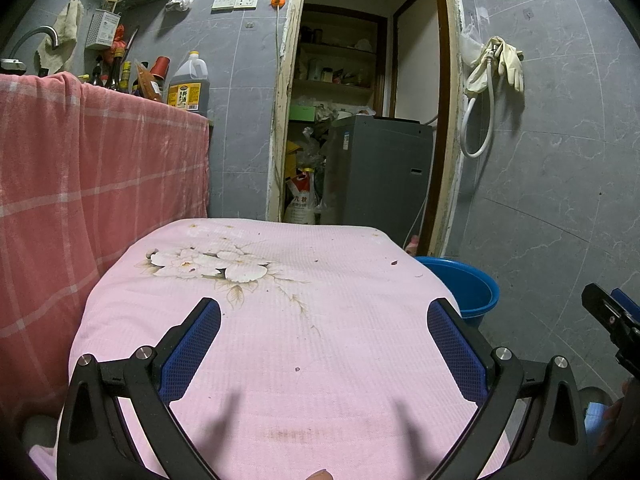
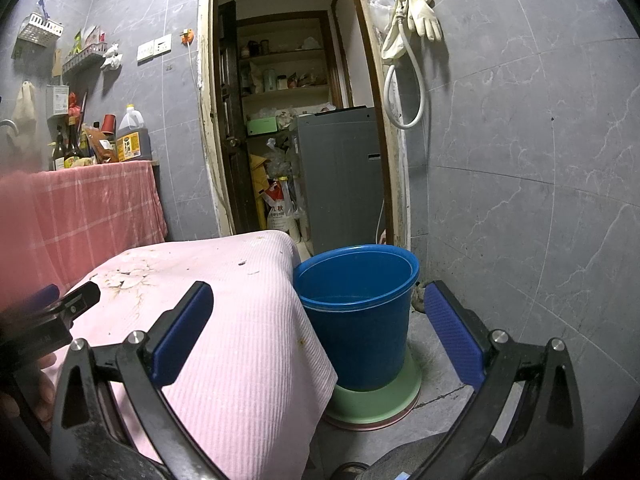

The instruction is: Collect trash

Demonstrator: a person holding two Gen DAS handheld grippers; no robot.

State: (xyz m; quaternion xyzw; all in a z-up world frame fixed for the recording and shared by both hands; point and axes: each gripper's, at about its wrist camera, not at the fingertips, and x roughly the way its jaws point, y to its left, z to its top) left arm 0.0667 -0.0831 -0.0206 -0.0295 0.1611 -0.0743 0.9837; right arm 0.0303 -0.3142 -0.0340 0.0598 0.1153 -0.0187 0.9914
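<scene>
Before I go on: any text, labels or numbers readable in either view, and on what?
Partly legible "9108": white sack in the doorway; its characters are unclear.
Unreadable: oil jug label.
Unreadable: counter bottles.
Too small: washing machine sticker.

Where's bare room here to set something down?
The pink cloth is bare from the flower print to its near edge, apart from a few crumbs. The counter corner by the oil jug is crowded with bottles. The blue bucket fills the floor beside it.
</scene>
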